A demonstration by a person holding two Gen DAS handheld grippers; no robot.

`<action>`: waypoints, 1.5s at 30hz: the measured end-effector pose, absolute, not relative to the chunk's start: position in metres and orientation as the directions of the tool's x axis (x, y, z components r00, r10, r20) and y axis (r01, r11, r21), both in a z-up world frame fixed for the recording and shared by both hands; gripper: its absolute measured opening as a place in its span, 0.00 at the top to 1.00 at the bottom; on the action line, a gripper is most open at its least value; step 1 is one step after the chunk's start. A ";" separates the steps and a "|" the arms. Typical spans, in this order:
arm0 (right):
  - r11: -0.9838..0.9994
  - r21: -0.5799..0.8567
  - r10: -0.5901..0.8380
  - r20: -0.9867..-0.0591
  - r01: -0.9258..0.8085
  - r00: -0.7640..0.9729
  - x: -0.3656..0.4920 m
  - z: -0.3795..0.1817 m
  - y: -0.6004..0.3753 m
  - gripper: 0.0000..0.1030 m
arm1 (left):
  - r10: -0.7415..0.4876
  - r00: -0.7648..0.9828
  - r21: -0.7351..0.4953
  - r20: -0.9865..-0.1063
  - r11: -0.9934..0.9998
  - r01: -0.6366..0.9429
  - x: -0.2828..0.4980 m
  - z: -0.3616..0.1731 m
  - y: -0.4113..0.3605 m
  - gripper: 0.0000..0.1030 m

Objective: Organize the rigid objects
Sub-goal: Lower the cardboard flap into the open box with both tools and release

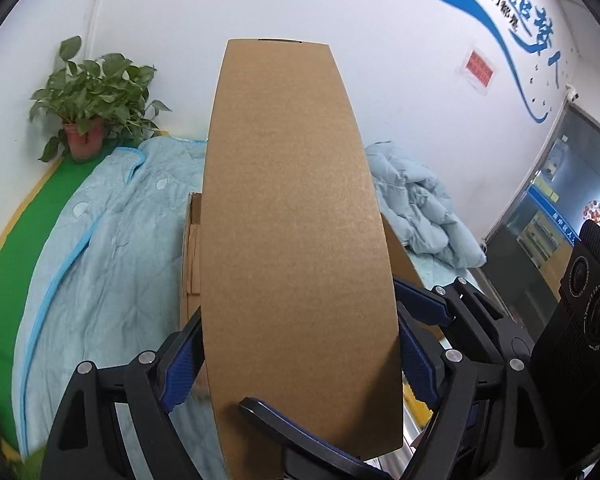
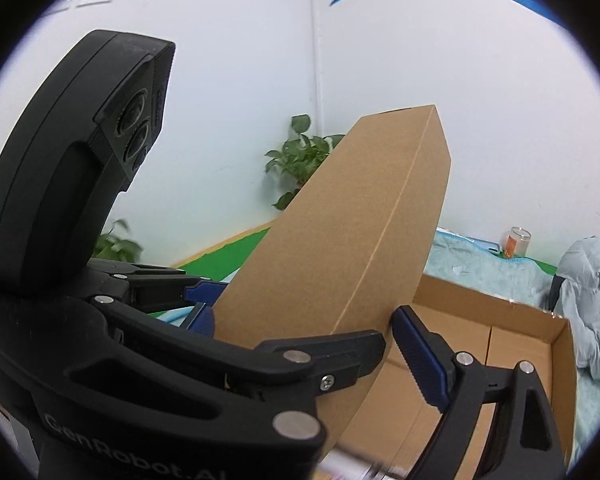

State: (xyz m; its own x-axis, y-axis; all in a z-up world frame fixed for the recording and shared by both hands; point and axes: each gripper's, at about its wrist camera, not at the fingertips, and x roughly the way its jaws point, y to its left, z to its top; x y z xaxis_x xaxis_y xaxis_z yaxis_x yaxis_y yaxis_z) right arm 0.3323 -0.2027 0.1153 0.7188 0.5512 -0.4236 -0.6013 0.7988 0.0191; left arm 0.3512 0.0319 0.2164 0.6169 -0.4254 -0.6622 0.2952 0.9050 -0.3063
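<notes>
Step in hand, as I read it: carrying a long closed cardboard box (image 1: 300, 240) toward the open cardboard carton (image 2: 500, 344) on the bed. Both grippers are on the long box, held in the air above the carton, far end tilted up toward the wall.

Left gripper (image 1: 300, 356): jaws wide, blue pads pressed on the box's two long sides, near its close end. Right gripper (image 2: 304, 332): jaws also wide, clamped across the same box beside the left one; its left finger reaches under the box in the left wrist view.

Carton sits w/ flaps up on a light-blue quilt (image 1: 112, 240), interior looks bare where visible. Crumpled pale-blue duvet (image 2: 592, 304) just beside it; potted plant (image 1: 88, 100) in the corner, well apart.

Next move, prob.: level the box, line its long axis w/ the carton's length, lower inside w/o catching a wall, then release both. Risk: tilt jams one end on the rim.
</notes>
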 end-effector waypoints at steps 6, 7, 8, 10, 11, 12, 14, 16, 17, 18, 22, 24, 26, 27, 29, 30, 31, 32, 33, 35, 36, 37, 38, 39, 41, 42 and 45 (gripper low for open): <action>0.785 0.101 0.574 -0.491 -0.612 0.655 0.387 0.097 -0.206 0.12 | -0.381 0.544 -0.297 -0.748 0.924 0.240 0.424 0.183 0.020 0.19; 0.781 0.113 0.577 -0.506 -0.614 0.641 0.395 0.089 -0.206 0.12 | -0.372 0.529 -0.293 -0.763 0.928 0.230 0.435 0.173 0.017 0.20; 0.778 0.125 0.581 -0.519 -0.616 0.627 0.401 0.082 -0.207 0.12 | -0.363 0.512 -0.289 -0.778 0.932 0.220 0.445 0.162 0.014 0.20; 0.770 0.149 0.585 -0.553 -0.621 0.593 0.412 0.065 -0.205 0.12 | -0.354 0.487 -0.289 -0.798 0.935 0.206 0.454 0.139 0.012 0.20; 0.766 0.159 0.588 -0.568 -0.623 0.577 0.419 0.055 -0.206 0.12 | -0.349 0.476 -0.287 -0.807 0.937 0.198 0.457 0.129 0.010 0.20; 0.760 0.171 0.591 -0.585 -0.627 0.556 0.424 0.045 -0.205 0.12 | -0.344 0.461 -0.289 -0.818 0.939 0.187 0.460 0.116 0.009 0.20; 0.744 0.207 0.604 -0.615 -0.635 0.507 0.434 0.024 -0.205 0.14 | -0.328 0.423 -0.291 -0.845 0.945 0.150 0.468 0.091 0.007 0.20; 0.728 0.248 0.619 -0.638 -0.639 0.457 0.442 0.008 -0.205 0.16 | -0.328 0.393 -0.305 -0.859 0.945 0.120 0.475 0.071 0.008 0.20; 0.723 0.264 0.620 -0.654 -0.638 0.433 0.447 0.000 -0.204 0.17 | -0.339 0.383 -0.326 -0.859 0.940 0.102 0.479 0.063 0.010 0.20; 0.723 0.265 0.614 -0.669 -0.639 0.418 0.448 -0.006 -0.202 0.17 | -0.345 0.379 -0.338 -0.858 0.937 0.089 0.483 0.056 0.013 0.20; 0.713 0.252 0.603 -0.696 -0.654 0.389 0.449 -0.017 -0.199 0.18 | -0.333 0.383 -0.333 -0.862 0.940 0.068 0.488 0.049 0.007 0.20; 0.709 0.262 0.608 -0.697 -0.654 0.380 0.453 -0.020 -0.202 0.18 | -0.327 0.365 -0.326 -0.872 0.943 0.066 0.495 0.043 0.002 0.20; 0.709 0.285 0.613 -0.700 -0.645 0.365 0.456 -0.024 -0.205 0.18 | -0.330 0.340 -0.333 -0.881 0.941 0.050 0.495 0.030 0.009 0.20; 0.710 0.298 0.614 -0.705 -0.637 0.355 0.458 -0.026 -0.205 0.18 | -0.329 0.340 -0.334 -0.881 0.941 0.044 0.487 0.026 0.010 0.21; 0.725 0.317 0.597 -0.733 -0.611 0.327 0.462 -0.034 -0.205 0.24 | -0.304 0.352 -0.307 -0.885 0.950 0.049 0.492 0.024 0.008 0.21; 0.740 0.318 0.574 -0.757 -0.592 0.311 0.465 -0.039 -0.204 0.24 | -0.286 0.351 -0.286 -0.891 0.957 0.055 0.492 0.022 0.008 0.21; 0.743 0.338 0.574 -0.766 -0.578 0.290 0.468 -0.041 -0.204 0.25 | -0.261 0.348 -0.252 -0.900 0.965 0.072 0.494 0.023 0.002 0.21; 0.736 0.370 0.589 -0.762 -0.568 0.267 0.471 -0.044 -0.205 0.27 | -0.245 0.346 -0.230 -0.906 0.969 0.086 0.494 0.023 -0.002 0.21; 0.737 0.374 0.589 -0.764 -0.563 0.263 0.472 -0.044 -0.206 0.29 | -0.233 0.346 -0.215 -0.909 0.972 0.092 0.496 0.024 -0.005 0.21; 0.745 0.381 0.580 -0.775 -0.547 0.251 0.475 -0.048 -0.206 0.34 | -0.220 0.365 -0.201 -0.905 0.976 0.089 0.492 0.027 -0.006 0.22; 0.733 0.409 0.600 -0.765 -0.543 0.235 0.477 -0.050 -0.207 0.36 | -0.205 0.378 -0.191 -0.903 0.979 0.076 0.489 0.029 0.001 0.26; 0.723 0.428 0.615 -0.756 -0.542 0.223 0.478 -0.050 -0.208 0.43 | -0.220 0.395 -0.210 -0.892 0.975 0.070 0.487 0.031 0.004 0.28; 0.718 0.436 0.621 -0.753 -0.542 0.218 0.479 -0.051 -0.208 0.44 | -0.251 0.392 -0.241 -0.885 0.968 0.074 0.484 0.032 0.007 0.29; 0.715 0.443 0.627 -0.748 -0.541 0.216 0.479 -0.051 -0.209 0.44 | -0.270 0.387 -0.259 -0.882 0.963 0.080 0.481 0.031 0.009 0.32; 0.712 0.452 0.633 -0.744 -0.538 0.213 0.480 -0.051 -0.208 0.45 | -0.288 0.396 -0.270 -0.872 0.957 0.102 0.475 0.035 0.014 0.42; 0.711 0.455 0.635 -0.743 -0.536 0.211 0.483 -0.052 -0.207 0.45 | -0.303 0.393 -0.286 -0.868 0.953 0.104 0.473 0.036 0.015 0.43; 0.725 0.475 0.636 -0.740 -0.499 0.220 0.486 -0.052 -0.208 0.45 | -0.338 0.401 -0.317 -0.851 0.941 0.120 0.472 0.042 0.017 0.43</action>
